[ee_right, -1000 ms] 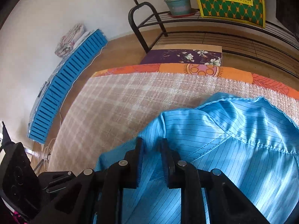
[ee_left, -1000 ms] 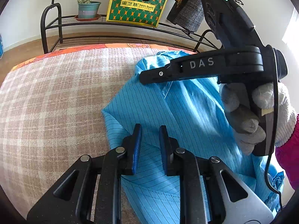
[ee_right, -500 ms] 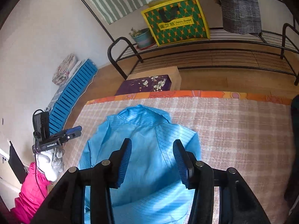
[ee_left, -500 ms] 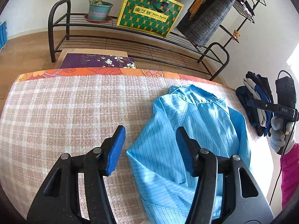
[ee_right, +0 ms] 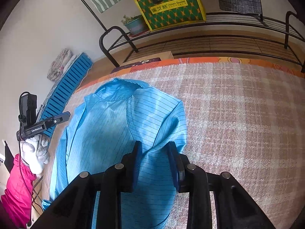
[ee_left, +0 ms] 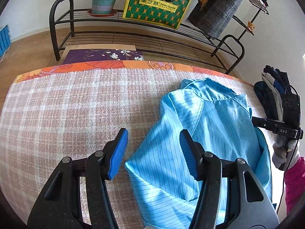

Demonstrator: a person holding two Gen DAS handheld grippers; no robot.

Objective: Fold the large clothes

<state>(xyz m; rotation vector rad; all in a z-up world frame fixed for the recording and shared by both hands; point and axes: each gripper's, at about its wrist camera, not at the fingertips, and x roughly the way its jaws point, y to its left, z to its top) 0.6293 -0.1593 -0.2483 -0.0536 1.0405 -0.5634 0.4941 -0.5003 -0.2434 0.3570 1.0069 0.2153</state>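
That blue shirt (ee_left: 209, 126) is your biggest thing here, lying collar-far on the blanket (ee_left: 66, 114), sleeves already tucked in over the body. It looks thin and slick, so I'd guess it's light, floppy and slides on itself; pinch a doubled edge or seam, not a single layer, or the fold will probably slump. Near hem corners look like the spots to grab for the next fold.

The blanket is a nubby checked weave with an orange border at the far edge, so it should grip the cloth a bit. Beyond it: wood floor, a black rack (ee_left: 63, 19) with a green-yellow bag (ee_left: 158, 3) and a potted plant (ee_left: 103, 3).

Your left gripper (ee_left: 152, 152) hangs roughly half open, holding nothing, over the shirt's left edge. Your right gripper (ee_right: 154, 164) is closing with shirt fabric between the jaws; whether the pads actually bite yet, hard to tell from this angle.
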